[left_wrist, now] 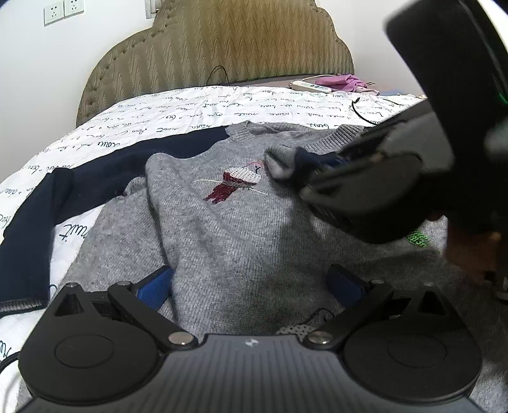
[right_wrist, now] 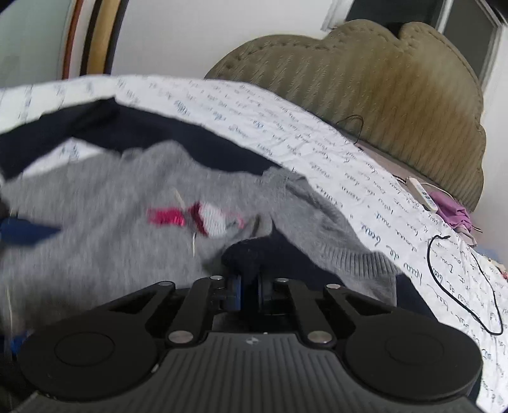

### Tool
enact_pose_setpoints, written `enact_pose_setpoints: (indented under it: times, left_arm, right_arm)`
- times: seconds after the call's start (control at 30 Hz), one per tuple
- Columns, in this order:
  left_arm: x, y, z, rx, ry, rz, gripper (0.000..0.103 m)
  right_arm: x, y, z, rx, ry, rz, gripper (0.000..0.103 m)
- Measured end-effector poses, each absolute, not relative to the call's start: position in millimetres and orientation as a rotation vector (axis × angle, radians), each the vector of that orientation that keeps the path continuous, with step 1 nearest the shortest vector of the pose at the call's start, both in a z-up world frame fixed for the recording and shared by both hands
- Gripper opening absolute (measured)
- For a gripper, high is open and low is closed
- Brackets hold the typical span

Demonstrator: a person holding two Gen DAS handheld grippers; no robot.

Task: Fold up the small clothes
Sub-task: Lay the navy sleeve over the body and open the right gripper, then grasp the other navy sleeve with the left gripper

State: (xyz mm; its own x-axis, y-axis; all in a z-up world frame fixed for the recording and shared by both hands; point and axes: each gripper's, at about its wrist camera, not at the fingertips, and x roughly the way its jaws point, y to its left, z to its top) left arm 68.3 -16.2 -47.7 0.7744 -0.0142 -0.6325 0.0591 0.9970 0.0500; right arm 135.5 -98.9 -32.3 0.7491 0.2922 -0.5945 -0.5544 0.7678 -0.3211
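Note:
A grey knit sweater [left_wrist: 241,222] with navy sleeves and a red-and-white embroidered motif [left_wrist: 235,184] lies front up on the bed. My left gripper [left_wrist: 250,282] stands open at its lower part. Its blue fingers [left_wrist: 158,286] are spread wide, with a ridge of grey fabric between them. My right gripper [left_wrist: 312,166] comes in from the right, shut on the end of the navy sleeve [left_wrist: 304,159], and holds the grey cuff [left_wrist: 279,162] over the chest. In the right wrist view the gripper [right_wrist: 249,286] pinches dark sleeve fabric [right_wrist: 247,254]. The other navy sleeve [left_wrist: 63,197] lies stretched out to the left.
The bed cover [left_wrist: 190,104] is white with script print. An olive padded headboard [left_wrist: 222,47] stands behind it. A white power strip [left_wrist: 312,85], a pink-purple cloth [left_wrist: 343,81] and a black cable [left_wrist: 358,111] lie at the far right. Wall sockets [left_wrist: 63,11] are at the upper left.

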Motion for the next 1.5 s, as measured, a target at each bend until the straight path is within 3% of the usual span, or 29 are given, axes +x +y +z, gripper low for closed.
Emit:
enact_pose_setpoints:
  times: [0.8, 0.83, 0.93, 1.1, 1.27, 1.5]
  left_arm:
    - [68, -17, -48, 0.069, 0.684, -0.039, 0.103]
    - [68, -17, -48, 0.069, 0.684, -0.039, 0.103]
    - [68, -18, -48, 0.076, 0.683, -0.039, 0.103]
    - [67, -19, -47, 0.070, 0.684, -0.039, 0.103]
    - [64, -17, -40, 0.064, 0.694, -0.053, 0.103]
    - [26, 27, -3, 0.046, 0.649, 0.050, 0.103]
  right_arm:
    - [188, -25, -10, -0.345, 0.595, 0.663, 0.011]
    - [191, -24, -13, -0.341, 0.613, 0.660, 0.023]
    - [201, -30, -19, -0.268, 0.675, 0.688, 0.038]
    - [201, -63, -5, -0.056, 0.702, 0.740, 0.039]
    - [205, -63, -19, -0.113, 0.805, 0.689, 0.048]
    - [188, -78, 4, 0.093, 0.718, 0.740, 0.049]
